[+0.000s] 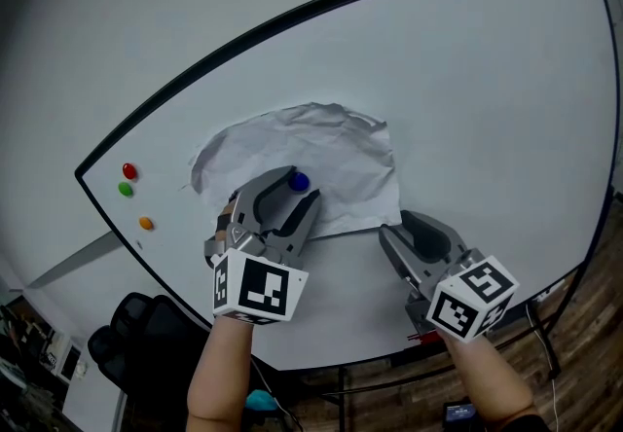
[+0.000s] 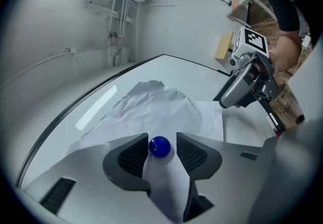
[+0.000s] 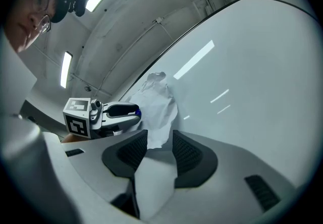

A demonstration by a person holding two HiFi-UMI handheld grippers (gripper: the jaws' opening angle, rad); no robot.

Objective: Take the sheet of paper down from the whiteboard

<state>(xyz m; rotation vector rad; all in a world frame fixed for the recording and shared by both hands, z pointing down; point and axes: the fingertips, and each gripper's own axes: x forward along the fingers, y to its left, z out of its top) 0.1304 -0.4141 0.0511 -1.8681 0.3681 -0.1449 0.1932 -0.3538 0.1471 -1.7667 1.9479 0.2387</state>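
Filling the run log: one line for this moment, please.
left gripper: open, fingers astride round blue magnet | right gripper: open, near corner of crumpled white paper sheet | sheet: on whiteboard

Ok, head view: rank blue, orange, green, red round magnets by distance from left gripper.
1. Blue round magnet, between left gripper's jaws.
2. Orange round magnet, board's left edge.
3. Green round magnet, red round magnet above it: too close to call.

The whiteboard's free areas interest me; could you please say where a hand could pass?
Free: the whiteboard above and right of the sheet of paper. Crowded: the paper's lower part, where the left tool brackets the blue magnet and the right tool hovers.
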